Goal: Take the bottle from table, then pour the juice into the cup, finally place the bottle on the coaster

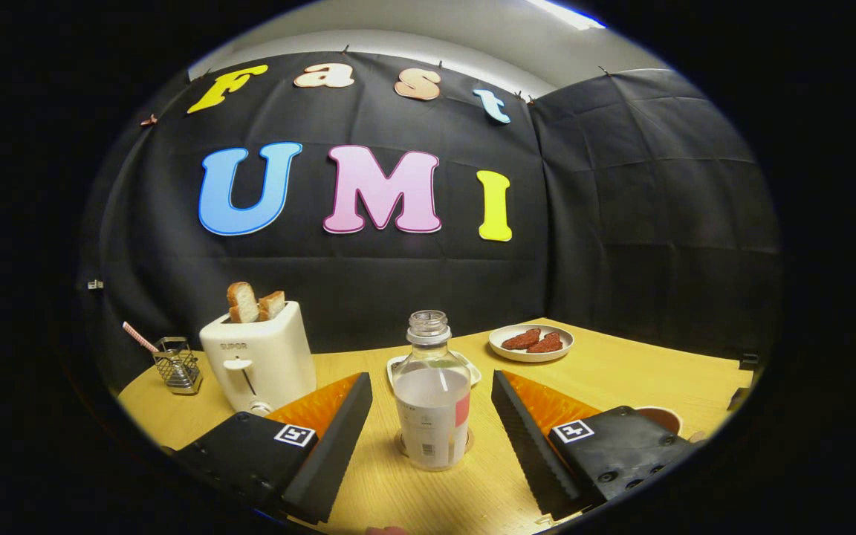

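Clear bottle (pixel 432 394) stands upright on a round coaster (pixel 403 444) between the wide-open fingers of the gripper (pixel 432 438), touching neither, so the job looks about done, the cup (pixel 662 417) just beside the right finger.

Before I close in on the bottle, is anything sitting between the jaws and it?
Nothing visible does. The bottle stands upright on the table, uncapped, in the open gap between the gripper fingers, touching neither. The toaster is off to one side, the plate beyond, and the cup behind the other finger.
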The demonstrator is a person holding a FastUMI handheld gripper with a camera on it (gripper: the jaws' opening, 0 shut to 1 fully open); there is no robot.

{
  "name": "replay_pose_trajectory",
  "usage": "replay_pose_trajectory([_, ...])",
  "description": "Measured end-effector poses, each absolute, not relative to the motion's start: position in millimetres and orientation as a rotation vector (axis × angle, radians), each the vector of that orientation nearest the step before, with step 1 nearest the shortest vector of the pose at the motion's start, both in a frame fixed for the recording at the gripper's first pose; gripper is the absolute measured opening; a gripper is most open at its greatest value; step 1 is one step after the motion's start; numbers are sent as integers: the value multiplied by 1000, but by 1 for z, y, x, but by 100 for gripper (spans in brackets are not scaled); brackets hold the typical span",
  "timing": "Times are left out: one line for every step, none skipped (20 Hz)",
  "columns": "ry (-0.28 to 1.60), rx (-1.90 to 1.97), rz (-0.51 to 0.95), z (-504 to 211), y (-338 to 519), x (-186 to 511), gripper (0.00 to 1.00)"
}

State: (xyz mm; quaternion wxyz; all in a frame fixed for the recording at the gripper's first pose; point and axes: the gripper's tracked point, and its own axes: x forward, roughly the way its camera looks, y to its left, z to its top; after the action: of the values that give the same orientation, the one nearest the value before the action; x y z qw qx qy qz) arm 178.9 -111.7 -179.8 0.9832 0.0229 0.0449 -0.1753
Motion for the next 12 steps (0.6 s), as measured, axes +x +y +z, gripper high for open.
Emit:
replay_pose_trajectory([90, 48, -341, -175, -108, 173, 99])
replay_pose_trajectory([86, 54, -330, -169, -105, 167, 99])
replay_pose_trajectory([82, 63, -315, -164, -100, 162, 99])
replay_pose_trajectory([82, 72, -297, -159, -94, 156, 99])
replay_pose_trajectory([85, 77, -281, -156, -89, 150, 99])
replay_pose_trajectory([91, 79, -266, -152, -86, 142, 99])
replay_pose_trajectory([96, 82, -251, -147, -81, 135, 99])
replay_pose_trajectory([99, 84, -232, -143, -76, 128, 99])
replay_pose_trajectory([98, 86, -214, -137, -71, 122, 99])
replay_pose_trajectory([96, 89, -197, -130, -67, 115, 99])
replay_pose_trajectory([88, 93, -178, -121, -61, 110, 99])
replay_pose_trajectory([78, 92, -155, -110, -55, 103, 99])
